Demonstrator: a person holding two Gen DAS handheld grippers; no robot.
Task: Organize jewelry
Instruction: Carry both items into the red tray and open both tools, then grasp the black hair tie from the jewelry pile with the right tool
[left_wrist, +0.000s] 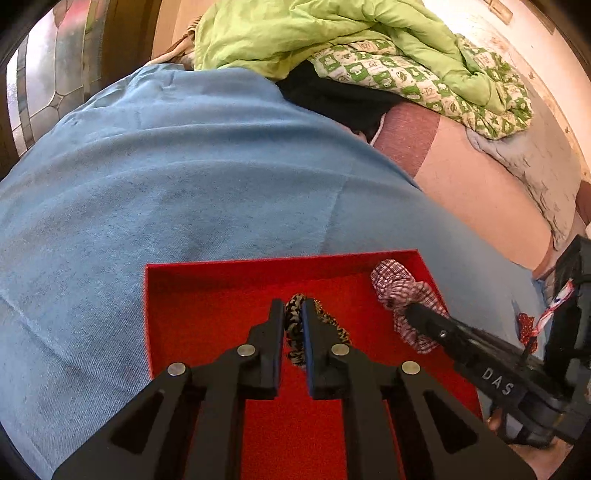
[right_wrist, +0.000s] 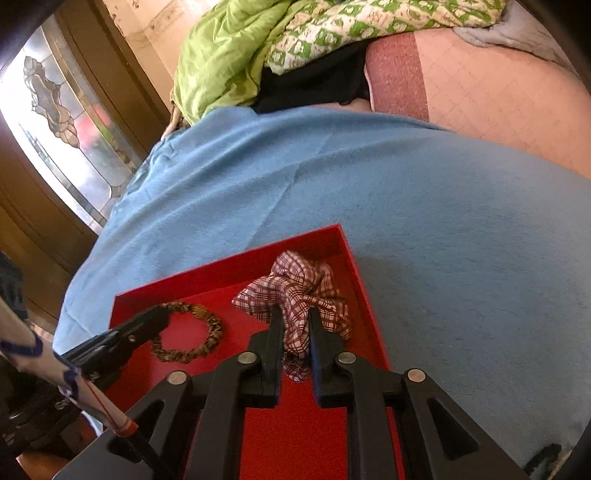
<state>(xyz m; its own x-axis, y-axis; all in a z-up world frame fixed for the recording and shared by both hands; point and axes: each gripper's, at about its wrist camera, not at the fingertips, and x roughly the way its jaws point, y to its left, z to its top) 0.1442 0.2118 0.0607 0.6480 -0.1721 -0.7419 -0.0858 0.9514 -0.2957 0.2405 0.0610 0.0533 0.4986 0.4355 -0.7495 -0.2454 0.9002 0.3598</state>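
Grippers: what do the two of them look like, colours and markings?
Both are matte black plastic. The left gripper has angular linkage arms with silver round pivot pins and blue-edged finger pads. The right gripper matches, and the left view shows white "DAS" lettering on its side.

The red tray (left_wrist: 207, 291) has a fuzzy, matt lining, like felt. The blue cloth (left_wrist: 184, 192) under it is soft and a bit rough, with faint creases. The checked scrunchie (right_wrist: 299, 291) is thin woven cloth, all crumpled. The leopard-print hair tie (right_wrist: 207, 332) looks like twisted cloth. The left hand-held gripper (left_wrist: 293, 321) and the right hand-held gripper (right_wrist: 295, 328) are matt black plastic with shiny round metal pins. The green quilt (left_wrist: 295, 29) is smooth and puffy. The window glass (right_wrist: 48, 99) looks bumpy and shiny, set in brown wood.
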